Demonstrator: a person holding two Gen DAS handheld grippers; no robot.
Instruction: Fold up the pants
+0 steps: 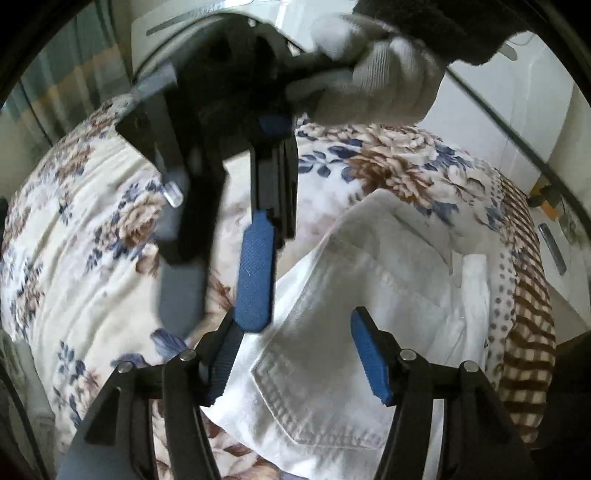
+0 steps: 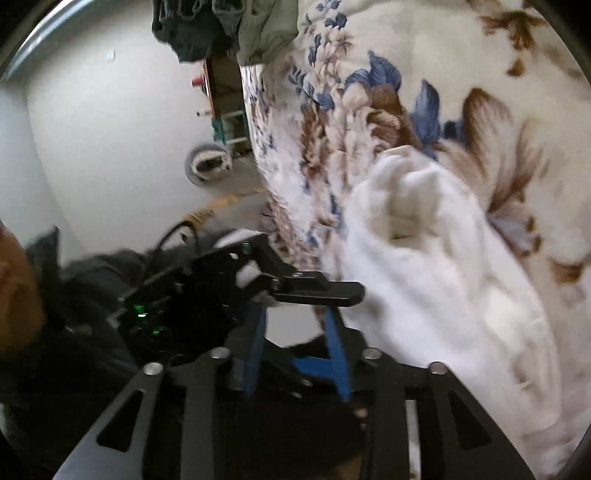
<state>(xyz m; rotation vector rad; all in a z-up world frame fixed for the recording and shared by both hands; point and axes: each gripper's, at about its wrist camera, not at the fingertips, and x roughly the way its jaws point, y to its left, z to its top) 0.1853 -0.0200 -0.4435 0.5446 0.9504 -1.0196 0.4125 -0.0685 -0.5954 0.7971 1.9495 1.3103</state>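
Observation:
White pants (image 1: 373, 295) lie on a floral blanket (image 1: 92, 240), back pocket up, and show bunched in the right wrist view (image 2: 436, 266). My left gripper (image 1: 299, 354) is open just above the pants near the pocket, holding nothing. My right gripper (image 1: 218, 280), held by a white-gloved hand (image 1: 380, 74), hangs fingers-down above the blanket just left of the pants, open with one blue pad (image 1: 255, 273) facing me. In its own view the right gripper (image 2: 295, 325) is open and empty, with the left gripper's body (image 2: 221, 291) just in front of it.
The blanket (image 2: 406, 92) covers a bed. A brown checked cloth (image 1: 528, 314) lies at the bed's right edge. Dark and green clothes (image 2: 229, 26) sit on the bed's far end. White walls (image 2: 110, 129), floor clutter and a round white object (image 2: 208, 166) lie beyond.

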